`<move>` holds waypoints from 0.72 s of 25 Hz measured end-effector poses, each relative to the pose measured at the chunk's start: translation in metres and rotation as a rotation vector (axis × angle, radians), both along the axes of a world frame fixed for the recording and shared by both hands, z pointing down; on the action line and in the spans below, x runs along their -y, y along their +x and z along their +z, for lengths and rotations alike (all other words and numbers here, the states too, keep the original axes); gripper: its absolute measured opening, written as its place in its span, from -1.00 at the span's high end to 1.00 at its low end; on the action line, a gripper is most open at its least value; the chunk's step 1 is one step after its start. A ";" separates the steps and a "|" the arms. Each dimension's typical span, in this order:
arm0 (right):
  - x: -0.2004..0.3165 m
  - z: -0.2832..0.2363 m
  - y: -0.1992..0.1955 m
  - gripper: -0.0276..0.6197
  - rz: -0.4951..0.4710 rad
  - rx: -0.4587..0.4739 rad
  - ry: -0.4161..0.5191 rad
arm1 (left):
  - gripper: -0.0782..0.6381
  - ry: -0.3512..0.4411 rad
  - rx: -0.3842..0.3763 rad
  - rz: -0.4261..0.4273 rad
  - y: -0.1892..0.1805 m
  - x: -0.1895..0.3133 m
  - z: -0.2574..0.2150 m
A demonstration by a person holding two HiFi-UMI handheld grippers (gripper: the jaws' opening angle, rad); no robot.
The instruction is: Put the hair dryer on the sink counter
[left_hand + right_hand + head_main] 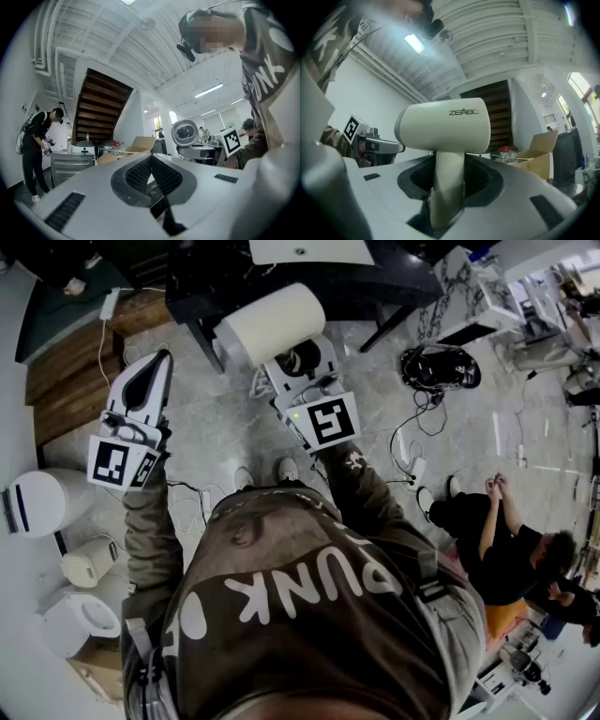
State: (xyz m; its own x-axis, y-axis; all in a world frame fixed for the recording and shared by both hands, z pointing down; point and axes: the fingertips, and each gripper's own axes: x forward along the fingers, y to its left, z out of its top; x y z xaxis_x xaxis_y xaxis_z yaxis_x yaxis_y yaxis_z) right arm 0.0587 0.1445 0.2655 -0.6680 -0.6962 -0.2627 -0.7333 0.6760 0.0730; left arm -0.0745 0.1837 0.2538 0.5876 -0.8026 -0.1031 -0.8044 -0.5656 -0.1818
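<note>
A cream hair dryer (pixel 272 324) with a short barrel points up and away from me. Its handle (pixel 447 187) runs down between the jaws of my right gripper (pixel 302 360), which is shut on it. In the right gripper view the right gripper (pixel 449 164) clamps the handle from both sides, and the hair dryer barrel (pixel 443 125) fills the middle. My left gripper (pixel 155 367) hangs over the floor to the left, apart from the dryer. In the left gripper view the left gripper (pixel 151 161) has its tips together with nothing between them. A dark counter (pixel 281 282) with a white basin (pixel 309 249) stands just beyond the dryer.
A white bin (pixel 37 502), a kettle (pixel 89 563) and a toilet (pixel 80 620) stand at my left. A person (pixel 497 540) sits on the floor at the right. Cables (pixel 422 427) and a black bag (pixel 441 367) lie on the marble floor ahead.
</note>
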 end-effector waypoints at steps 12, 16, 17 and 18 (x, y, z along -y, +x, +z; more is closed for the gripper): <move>-0.001 0.006 -0.001 0.42 -0.054 0.005 -0.009 | 0.80 0.000 0.005 -0.001 0.003 0.002 0.001; 0.000 0.005 0.002 0.42 -0.064 0.014 0.000 | 0.80 -0.001 0.013 -0.006 0.007 0.006 0.000; 0.002 0.004 0.005 0.42 -0.064 0.020 0.002 | 0.80 -0.001 0.015 -0.009 0.010 0.007 0.000; 0.003 0.002 0.008 0.42 -0.064 0.029 0.003 | 0.80 0.000 0.017 -0.013 0.012 0.008 0.000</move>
State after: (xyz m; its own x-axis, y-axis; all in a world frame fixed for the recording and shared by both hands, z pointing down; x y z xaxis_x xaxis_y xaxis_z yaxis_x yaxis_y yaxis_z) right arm 0.0662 0.1410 0.2678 -0.7031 -0.6519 -0.2842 -0.6906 0.7212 0.0543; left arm -0.0622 0.1756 0.2533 0.5789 -0.8101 -0.0927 -0.8083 -0.5553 -0.1956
